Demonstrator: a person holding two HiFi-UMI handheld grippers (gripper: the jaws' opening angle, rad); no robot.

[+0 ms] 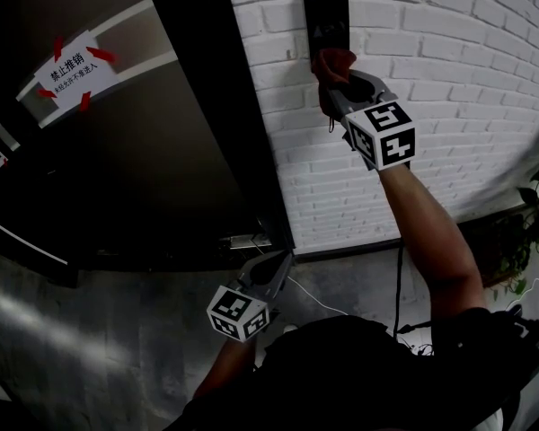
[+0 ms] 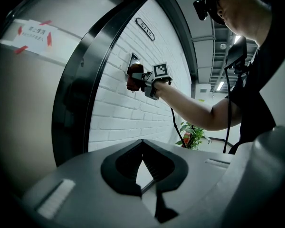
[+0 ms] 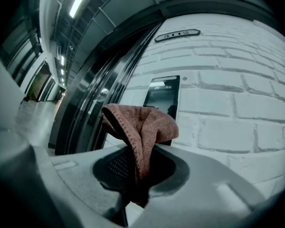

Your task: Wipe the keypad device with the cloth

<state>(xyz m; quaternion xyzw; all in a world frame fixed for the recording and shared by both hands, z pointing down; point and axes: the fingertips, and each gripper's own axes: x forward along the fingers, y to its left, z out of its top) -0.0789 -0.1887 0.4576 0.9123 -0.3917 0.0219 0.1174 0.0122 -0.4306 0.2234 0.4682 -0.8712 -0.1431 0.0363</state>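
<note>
The keypad device (image 1: 326,16) is a flat, glossy black rectangle fixed upright on a white painted brick wall (image 1: 449,79), far from the person and just right of a dark, smooth door frame (image 1: 242,151). The right claw (image 1: 343,86) is raised to it at arm's length and is clenched on the cloth (image 1: 334,64), a reddish-brown knitted rag with a ribbed, stitched hem. In the right gripper view the cloth (image 3: 141,127) stands up from between the 2 jaws in a soft, folded hump, its lower end pinched in the dark, grid-textured pads, and its top overlaps the lower edge of the keypad device (image 3: 162,95). Whether cloth and device touch is not clear.

The left claw (image 1: 268,281) hangs low and near, well apart from the wall. In the left gripper view, the tips of the left claw (image 2: 143,167) meet with nothing between them.

A white paper notice (image 1: 72,68) is taped at its corners with red strips to the matte door panel at far left. A leafy green plant (image 1: 532,232) stands at right.
</note>
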